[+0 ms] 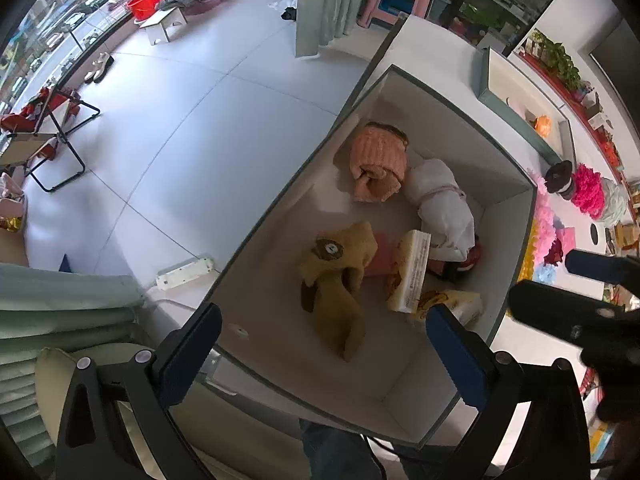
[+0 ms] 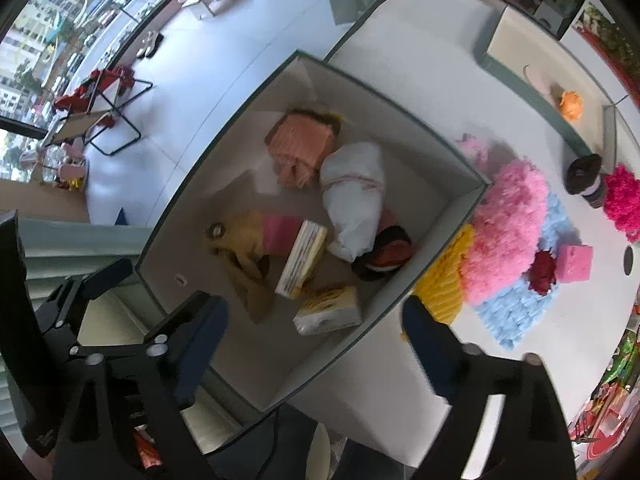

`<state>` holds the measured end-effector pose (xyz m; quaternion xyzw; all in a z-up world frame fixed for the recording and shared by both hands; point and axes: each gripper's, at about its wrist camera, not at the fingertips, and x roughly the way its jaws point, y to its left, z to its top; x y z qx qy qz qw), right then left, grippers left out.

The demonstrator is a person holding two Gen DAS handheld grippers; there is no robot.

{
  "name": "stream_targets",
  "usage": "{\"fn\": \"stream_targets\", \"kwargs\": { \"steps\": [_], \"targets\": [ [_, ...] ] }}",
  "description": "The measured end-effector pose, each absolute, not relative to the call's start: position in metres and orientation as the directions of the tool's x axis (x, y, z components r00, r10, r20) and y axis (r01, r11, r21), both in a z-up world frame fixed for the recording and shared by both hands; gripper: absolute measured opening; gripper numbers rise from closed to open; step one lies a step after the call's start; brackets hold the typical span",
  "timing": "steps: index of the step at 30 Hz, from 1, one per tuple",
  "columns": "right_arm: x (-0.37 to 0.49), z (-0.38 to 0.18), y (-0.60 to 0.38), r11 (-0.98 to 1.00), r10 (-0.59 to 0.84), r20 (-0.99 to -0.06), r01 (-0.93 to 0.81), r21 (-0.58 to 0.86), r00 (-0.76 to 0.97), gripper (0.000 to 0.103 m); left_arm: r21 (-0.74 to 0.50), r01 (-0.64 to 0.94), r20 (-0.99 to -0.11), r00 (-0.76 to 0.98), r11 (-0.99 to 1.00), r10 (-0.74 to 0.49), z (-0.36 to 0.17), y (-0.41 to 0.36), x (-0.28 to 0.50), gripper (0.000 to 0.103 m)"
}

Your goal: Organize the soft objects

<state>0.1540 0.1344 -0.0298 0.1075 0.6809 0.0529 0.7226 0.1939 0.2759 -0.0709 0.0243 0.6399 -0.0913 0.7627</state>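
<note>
A white-lined box (image 1: 280, 196) stands on the white table and holds soft things. Among them are a peach knitted cloth (image 1: 374, 164), a white cloth bundle (image 1: 440, 204), a yellow plush piece (image 1: 340, 284) and two tissue packs (image 1: 412, 276). My left gripper (image 1: 322, 318) hangs open above the box's near end, pointing down, with nothing between its fingers. My right gripper (image 2: 314, 308) is also open above the box (image 2: 440, 216), empty, over the tissue pack (image 2: 328, 312). Beside the box lie a fluffy pink pompom (image 2: 508, 228), a light blue one (image 2: 520, 304) and a yellow one (image 2: 444, 288).
A magenta pompom (image 2: 624, 200), a pink block (image 2: 576, 264), a dark red ball (image 2: 544, 268) and a dark cup (image 2: 586, 178) lie on the table. A second box (image 2: 520, 76) holds an orange pompom (image 2: 572, 106). On the floor are a power strip (image 1: 184, 272) and a folding chair (image 1: 52, 136).
</note>
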Motion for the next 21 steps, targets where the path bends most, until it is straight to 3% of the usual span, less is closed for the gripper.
{"fn": "stream_targets", "kwargs": {
  "steps": [21],
  "targets": [
    [0.143,-0.013,0.123,0.952,0.286,-0.952,0.086,0.295,0.109,0.103,0.064,0.192,-0.985,0.173,0.979,0.03,-0.05,0.27,0.189,0.103]
  ]
}}
